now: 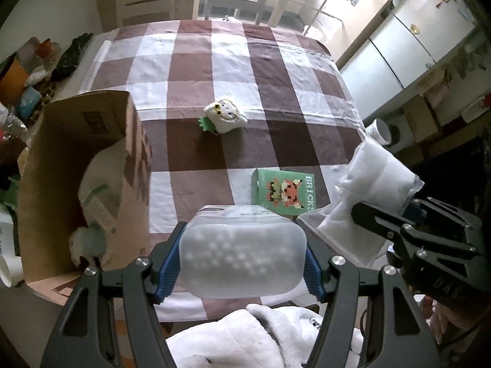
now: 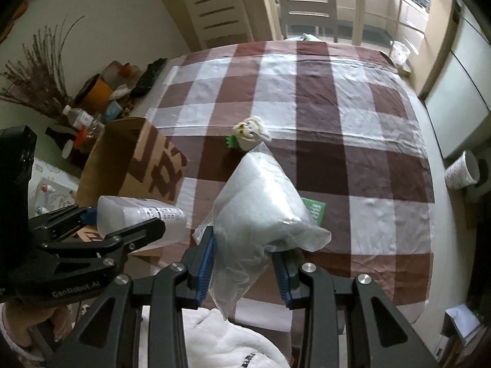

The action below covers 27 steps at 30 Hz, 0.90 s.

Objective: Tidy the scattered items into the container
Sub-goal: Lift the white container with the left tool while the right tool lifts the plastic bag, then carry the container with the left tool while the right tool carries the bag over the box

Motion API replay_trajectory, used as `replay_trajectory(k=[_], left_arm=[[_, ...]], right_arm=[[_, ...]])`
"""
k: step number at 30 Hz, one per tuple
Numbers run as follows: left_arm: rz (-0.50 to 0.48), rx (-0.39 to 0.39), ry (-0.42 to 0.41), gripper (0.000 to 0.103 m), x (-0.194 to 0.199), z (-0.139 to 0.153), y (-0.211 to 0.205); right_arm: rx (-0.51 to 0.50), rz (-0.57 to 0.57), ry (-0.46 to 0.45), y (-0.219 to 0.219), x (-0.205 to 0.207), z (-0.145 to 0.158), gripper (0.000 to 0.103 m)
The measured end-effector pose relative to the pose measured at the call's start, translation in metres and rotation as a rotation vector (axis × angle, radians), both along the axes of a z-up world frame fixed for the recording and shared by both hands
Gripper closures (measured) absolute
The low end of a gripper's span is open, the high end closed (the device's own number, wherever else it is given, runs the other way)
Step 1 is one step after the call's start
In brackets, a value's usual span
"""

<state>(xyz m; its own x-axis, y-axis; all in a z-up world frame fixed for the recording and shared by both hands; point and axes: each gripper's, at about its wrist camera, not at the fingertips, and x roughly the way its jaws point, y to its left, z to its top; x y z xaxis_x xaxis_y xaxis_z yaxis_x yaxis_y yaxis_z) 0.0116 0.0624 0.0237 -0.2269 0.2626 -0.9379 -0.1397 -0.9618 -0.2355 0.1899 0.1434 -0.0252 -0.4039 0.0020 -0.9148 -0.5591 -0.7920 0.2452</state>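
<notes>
Translucent jar (image 1: 242, 257) fills the half-open left claw (image 1: 242, 263); right claw (image 2: 245, 273) pinches a plastic bag (image 2: 260, 202).

We see a table under a brown-and-white checked cloth (image 1: 190, 70). On it sit an open brown cardboard box (image 1: 61, 141) at its left edge, a small white plush toy (image 1: 225, 116) mid-table, and a green bricks box (image 1: 284, 191) nearer us.
</notes>
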Motion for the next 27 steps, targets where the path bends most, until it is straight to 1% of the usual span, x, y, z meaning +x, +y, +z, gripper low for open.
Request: replay_trajectory(k=[7, 17, 27], left_arm=[[0.049, -0.002, 0.020, 0.036, 0.000, 0.012, -0.023], [0.179, 0.028, 0.062, 0.036, -0.004, 0.029, -0.073], [0.290, 0.033, 0.056, 0.036, -0.001, 0.029, -0.114]], right_arm=[[0.008, 0.048, 0.022, -0.007, -0.024, 0.011, 0.068], [0.044, 0.138, 0.016, -0.021, -0.063, 0.026, 0.068], [0.054, 0.259, 0.016, -0.043, -0.104, 0.032, 0.068]])
